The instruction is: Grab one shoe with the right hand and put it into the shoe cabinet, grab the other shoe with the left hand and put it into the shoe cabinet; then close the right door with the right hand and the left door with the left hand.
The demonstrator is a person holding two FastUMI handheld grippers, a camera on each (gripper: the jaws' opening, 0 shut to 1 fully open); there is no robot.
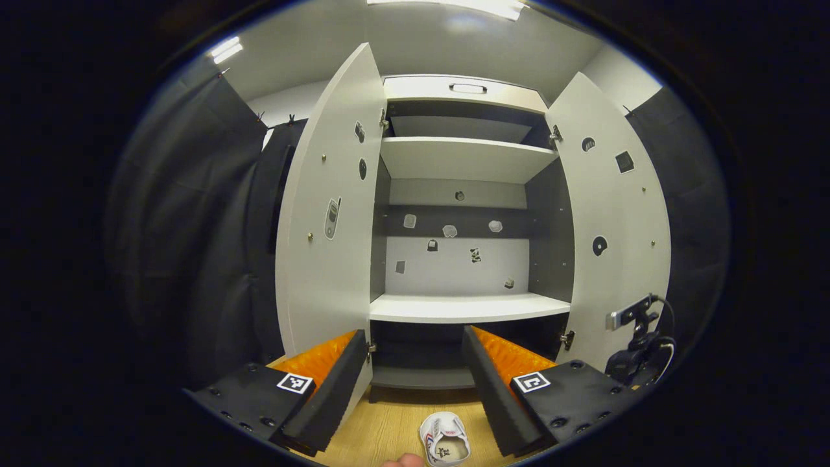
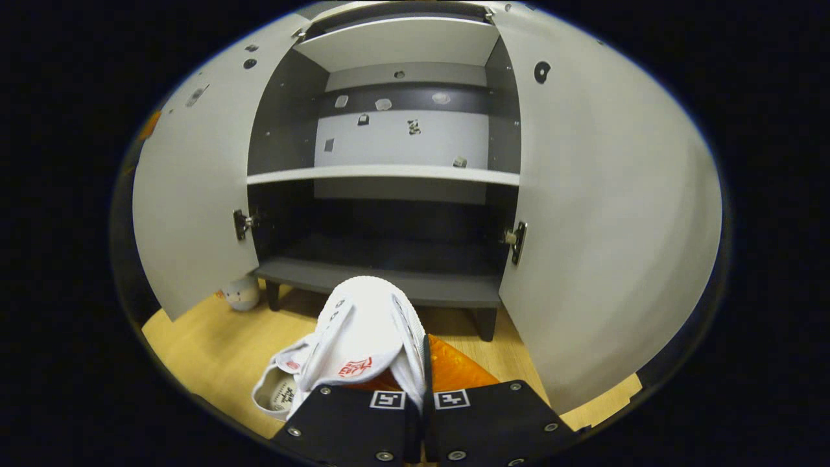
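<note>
In the right gripper view my right gripper (image 2: 415, 366) is shut on a white shoe (image 2: 363, 324) with a red mark, toe pointing at the open shoe cabinet (image 2: 389, 282). The shoe hangs above the wooden floor, just short of the dark bottom shelf. A second white shoe (image 2: 277, 389) lies on the floor below it, partly hidden. In the left gripper view my left gripper (image 1: 414, 337) is open and holds nothing, facing the cabinet (image 1: 467, 308). The shoe on the floor (image 1: 444, 441) lies low between its fingers, well beneath them.
Both cabinet doors stand wide open: left door (image 1: 324, 259), right door (image 1: 616, 259). A camera on a small stand (image 1: 639, 344) sits by the right door. A small round white object (image 2: 241, 295) rests beside the cabinet's left leg. A fingertip (image 1: 402, 461) shows near the floor shoe.
</note>
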